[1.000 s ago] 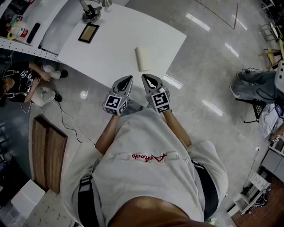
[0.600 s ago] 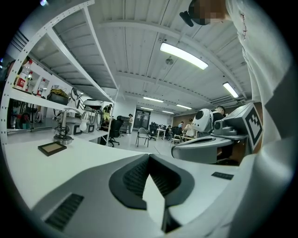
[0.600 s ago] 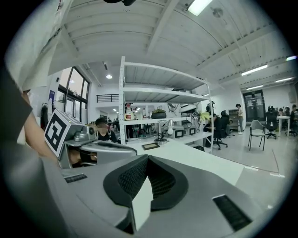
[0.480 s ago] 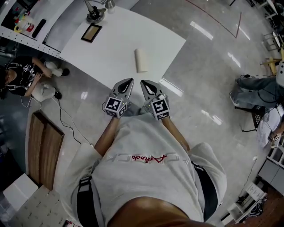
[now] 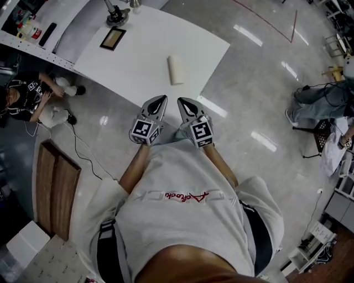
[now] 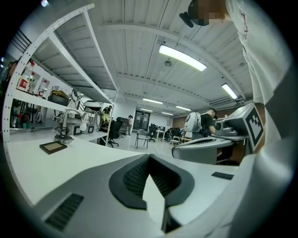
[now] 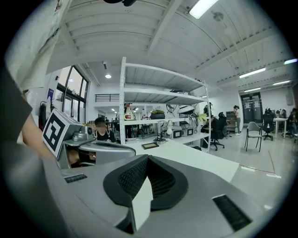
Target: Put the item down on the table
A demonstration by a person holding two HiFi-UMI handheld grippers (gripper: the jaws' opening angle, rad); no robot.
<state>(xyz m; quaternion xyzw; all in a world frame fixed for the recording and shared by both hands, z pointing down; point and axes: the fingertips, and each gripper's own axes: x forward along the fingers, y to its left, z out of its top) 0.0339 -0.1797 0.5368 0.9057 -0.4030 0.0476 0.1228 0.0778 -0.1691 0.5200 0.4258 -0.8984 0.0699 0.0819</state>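
A cream roll [image 5: 175,69] lies on its side on the white table [image 5: 144,50], close to the table's near right edge, with nothing touching it. My left gripper [image 5: 160,99] and right gripper [image 5: 182,101] are held side by side close to the person's chest, over the floor just short of the table's edge. Both are shut and hold nothing. In the left gripper view the left gripper [image 6: 149,158] has its jaws together, with the right gripper [image 6: 205,148] beside it. The right gripper view shows the right gripper [image 7: 146,161] the same way. The roll is hidden in both gripper views.
A small dark picture frame [image 5: 112,38] and a lamp base [image 5: 116,14] stand at the table's far left. A person [image 5: 27,97] sits on the floor at the left, near cables and wooden boards [image 5: 58,188]. Another person [image 5: 321,102] is at the right. Shelving [image 7: 163,111] stands behind the table.
Both grippers stay shut and side by side at the chest. The head view has shifted slightly, so the table and roll sit a little higher in the picture.
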